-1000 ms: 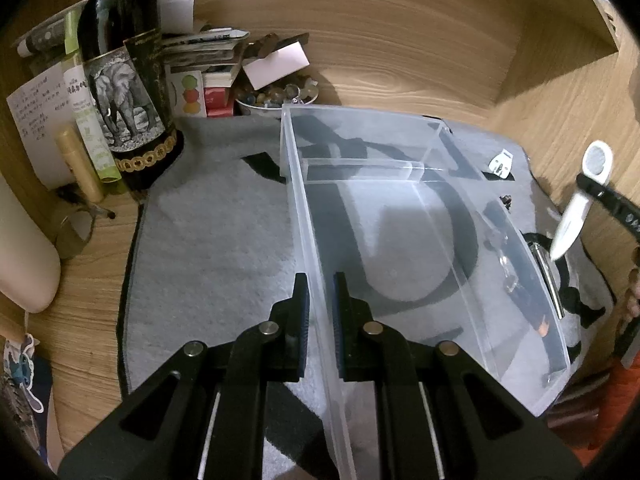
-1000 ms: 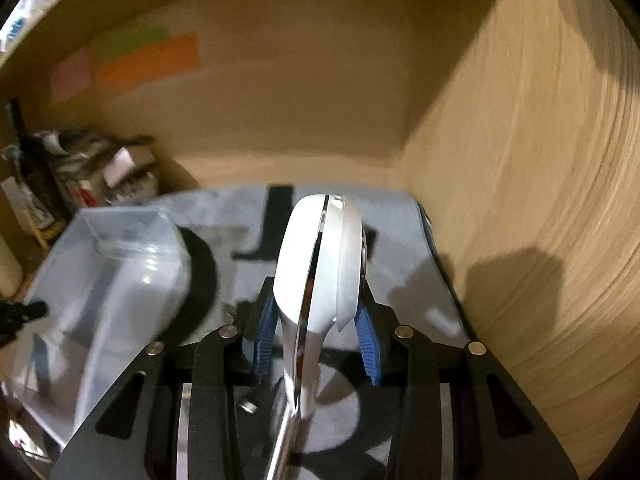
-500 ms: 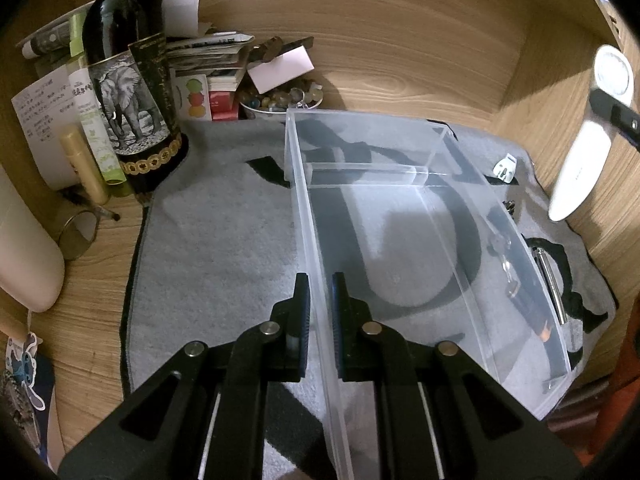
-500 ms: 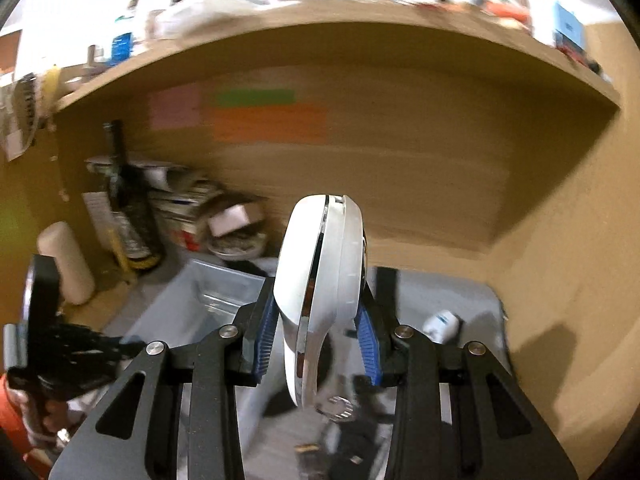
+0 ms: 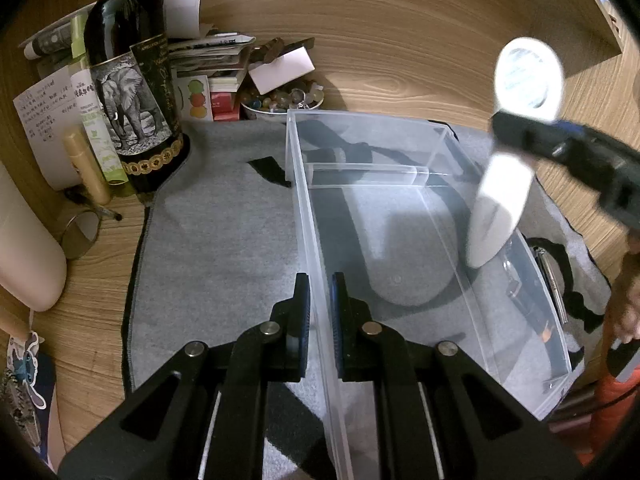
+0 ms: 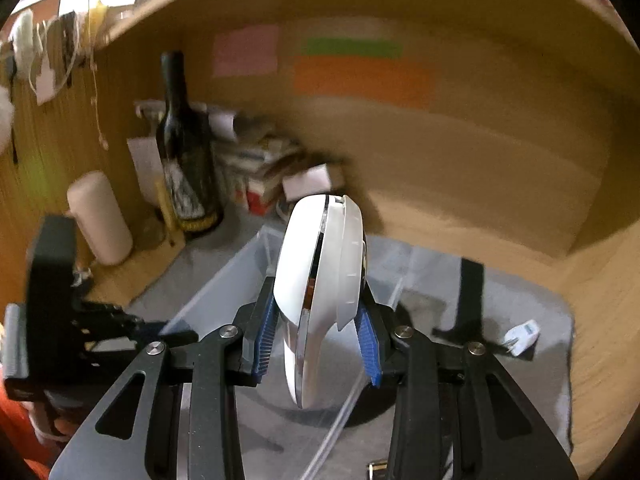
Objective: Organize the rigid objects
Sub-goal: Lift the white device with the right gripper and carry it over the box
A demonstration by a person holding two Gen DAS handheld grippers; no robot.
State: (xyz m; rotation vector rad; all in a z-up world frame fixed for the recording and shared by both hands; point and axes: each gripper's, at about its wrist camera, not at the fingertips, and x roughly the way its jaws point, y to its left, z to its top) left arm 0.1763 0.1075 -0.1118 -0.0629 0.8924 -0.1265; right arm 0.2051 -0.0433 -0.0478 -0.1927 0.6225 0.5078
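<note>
Here the right gripper holds a white magnifier above the clear bin.

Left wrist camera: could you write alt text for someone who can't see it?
A black gripper pinches the near wall of an empty clear plastic bin on a grey mat. From the right, a second gripper holds a white gadget above the bin. A wine bottle stands back left.

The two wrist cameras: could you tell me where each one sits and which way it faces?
Left wrist: on the left gripper, looking down along its fingers, shut on the clear bin wall; the right gripper shows too.
Right wrist: on the right gripper, facing the desk's back wall, fingers clamping the white gadget; the left gripper shows.
Shared: bin, gadget, wine bottle.
</note>
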